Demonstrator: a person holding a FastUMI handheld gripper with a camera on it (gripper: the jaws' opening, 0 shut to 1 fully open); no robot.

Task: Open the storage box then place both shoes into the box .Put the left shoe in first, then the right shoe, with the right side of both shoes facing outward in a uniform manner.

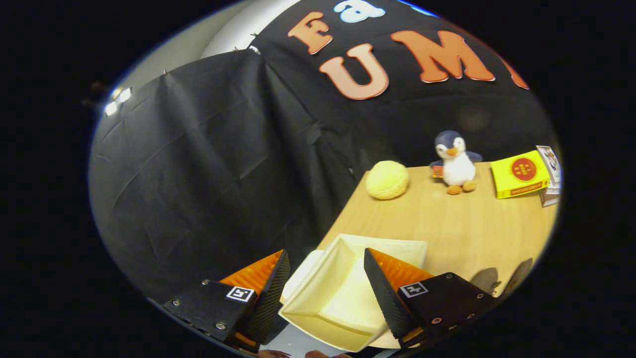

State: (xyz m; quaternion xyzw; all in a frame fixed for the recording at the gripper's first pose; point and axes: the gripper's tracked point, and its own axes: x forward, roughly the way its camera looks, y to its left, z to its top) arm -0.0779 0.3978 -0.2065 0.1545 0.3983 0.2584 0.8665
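Storage box (pixel 343 293) sits at the wooden table's (pixel 462 223) near corner, directly between our gripper's (pixel 325 286) spread fingers, neither pressing it; we see its cream lid tilted upward.

The fingers (pixel 325 258) stand apart and cover both flanks of the cream storage box (pixel 343 298). Its near end is cut off, and so is the small carton (pixel 549 174) beyond the yellow packet (pixel 519 174).

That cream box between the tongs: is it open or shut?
Open. The cream box shows a hollow inside with raised walls and no lid over it. The tongs are spread either side of it, not pressing.
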